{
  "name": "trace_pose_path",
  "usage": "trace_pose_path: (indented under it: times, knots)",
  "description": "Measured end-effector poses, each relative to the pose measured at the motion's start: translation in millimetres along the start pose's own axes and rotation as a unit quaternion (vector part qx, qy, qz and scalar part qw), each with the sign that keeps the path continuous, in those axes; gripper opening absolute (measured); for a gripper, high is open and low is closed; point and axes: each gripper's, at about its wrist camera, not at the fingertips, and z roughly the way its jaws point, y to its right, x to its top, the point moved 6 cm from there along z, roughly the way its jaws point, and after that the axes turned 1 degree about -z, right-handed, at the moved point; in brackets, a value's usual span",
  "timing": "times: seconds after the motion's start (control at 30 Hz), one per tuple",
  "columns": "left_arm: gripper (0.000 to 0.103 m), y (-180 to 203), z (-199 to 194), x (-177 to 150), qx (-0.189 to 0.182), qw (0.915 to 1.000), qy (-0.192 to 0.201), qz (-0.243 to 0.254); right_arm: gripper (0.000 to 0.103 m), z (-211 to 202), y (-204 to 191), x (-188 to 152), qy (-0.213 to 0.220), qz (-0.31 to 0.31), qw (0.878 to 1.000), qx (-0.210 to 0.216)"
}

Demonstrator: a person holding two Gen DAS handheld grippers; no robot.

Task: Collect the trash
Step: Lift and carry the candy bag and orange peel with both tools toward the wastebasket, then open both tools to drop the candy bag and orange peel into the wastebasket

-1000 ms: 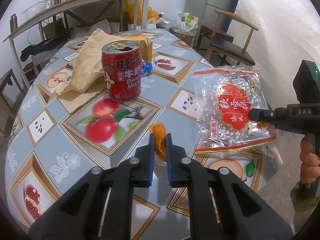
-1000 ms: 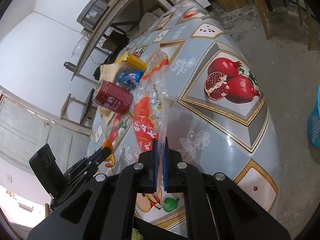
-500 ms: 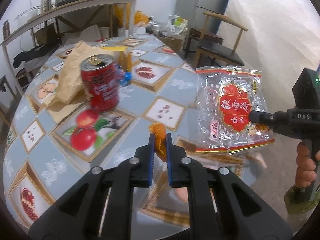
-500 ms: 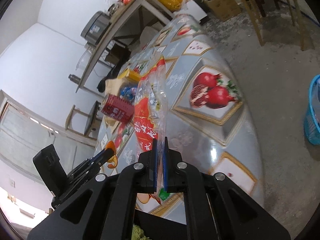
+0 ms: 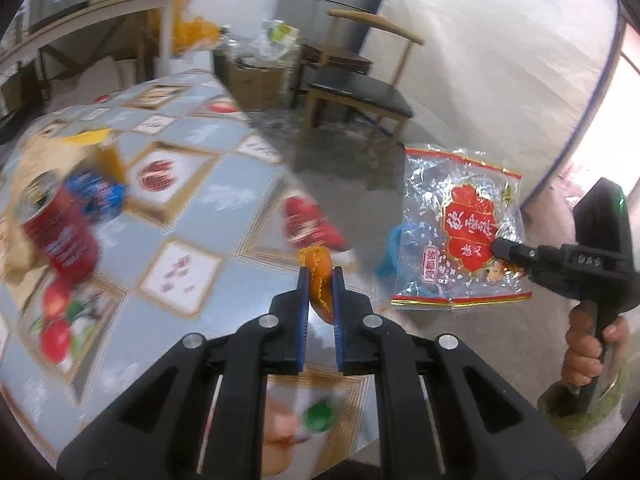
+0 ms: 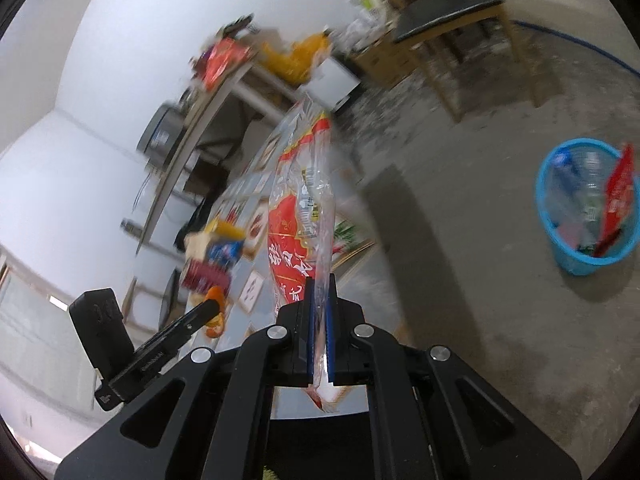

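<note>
Off table edge: left claw (image 5: 320, 276) clamped on one orange peel (image 5: 318, 266); right claw (image 6: 319, 292) clamped on one snack bag (image 6: 304, 208).

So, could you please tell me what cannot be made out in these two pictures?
- Left wrist view: red can and blue wrapper are smeared by motion blur; labels unreadable.
- Left wrist view: orange peel partly hidden between the left claw pads.
- Right wrist view: blue basket contents are too small and overlapped to identify.
</note>
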Motion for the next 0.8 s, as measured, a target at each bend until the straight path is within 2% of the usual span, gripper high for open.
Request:
trace_pose_path:
  times: [0.1,0.23,0.37,0.47,0.63,0.8]
  knots:
    - [0.009,25,15,15,-0.028,0.9995,-0.010,0.014,0.004,-27,29,10,0.032,0.025,0.999,-0.023]
    - [0.009,69,49,40,-0.069,0.9962,-0.036,0.040,0.004,-70,83,20,0.084,0.069,0.992,-0.071]
    - [0.009,115,100,52,-0.106,0.9893,-0.088,0.049,0.004,-102,142,16,0.117,0.119,0.978,-0.124]
    - [0.009,146,143,51,-0.124,0.9822,-0.128,0.057,0.004,-108,180,9,0.120,0.155,0.969,-0.149]
    - [0.010,188,229,35,-0.122,0.9681,-0.207,0.070,0.004,-99,229,3,0.106,0.181,0.958,-0.198]
    - [0.010,212,298,23,-0.094,0.9607,-0.249,0.080,0.004,-76,257,15,0.089,0.174,0.952,-0.234]
